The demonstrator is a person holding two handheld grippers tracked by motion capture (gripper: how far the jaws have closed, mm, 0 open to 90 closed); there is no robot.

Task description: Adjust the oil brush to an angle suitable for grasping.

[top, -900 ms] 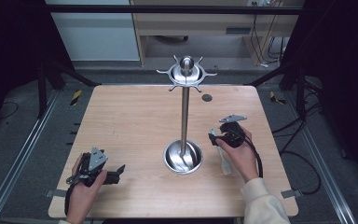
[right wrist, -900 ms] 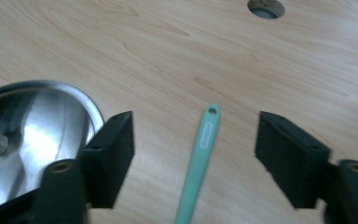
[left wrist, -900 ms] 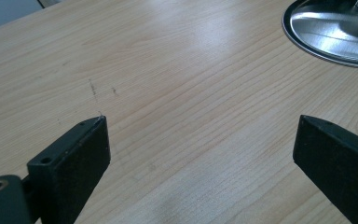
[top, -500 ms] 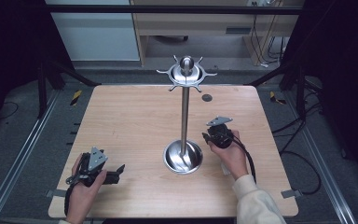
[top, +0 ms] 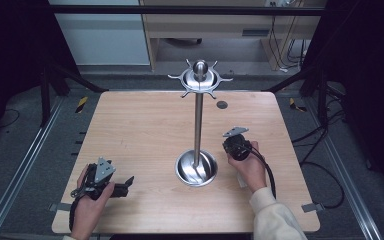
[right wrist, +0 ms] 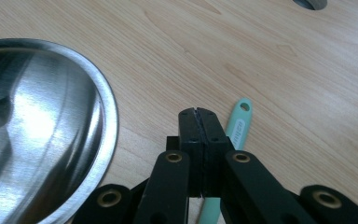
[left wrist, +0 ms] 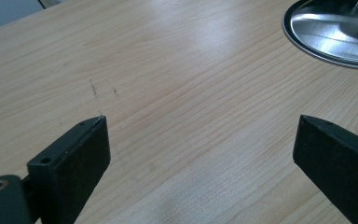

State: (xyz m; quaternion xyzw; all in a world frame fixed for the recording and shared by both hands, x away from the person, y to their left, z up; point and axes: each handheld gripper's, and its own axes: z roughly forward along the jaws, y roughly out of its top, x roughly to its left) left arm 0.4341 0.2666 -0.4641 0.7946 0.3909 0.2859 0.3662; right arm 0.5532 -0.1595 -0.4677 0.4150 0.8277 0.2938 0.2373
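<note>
The right tool [top: 234, 142] has slid closer to the stand's shiny base [top: 196, 169] and sits just beside it now. Its jaws are pressed tight together with nothing between them. A mint green handle [right wrist: 238, 127] lies flat on the tabletop [top: 145, 125] right under that tool, near the base. The left tool [left wrist: 200, 154] rests wide open, well away from the base. I think the work has only begun: the handle is not picked up yet, and the hooks [top: 200, 80] on top hold nothing.

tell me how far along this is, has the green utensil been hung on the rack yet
Nothing looks done: the rack's hooks are bare. In hand: the right gripper is shut, its jaws pressed together above the green handle, which appears to lie on the table. The left gripper rests open. Left: lifting and hanging the utensil, presumably.
</note>
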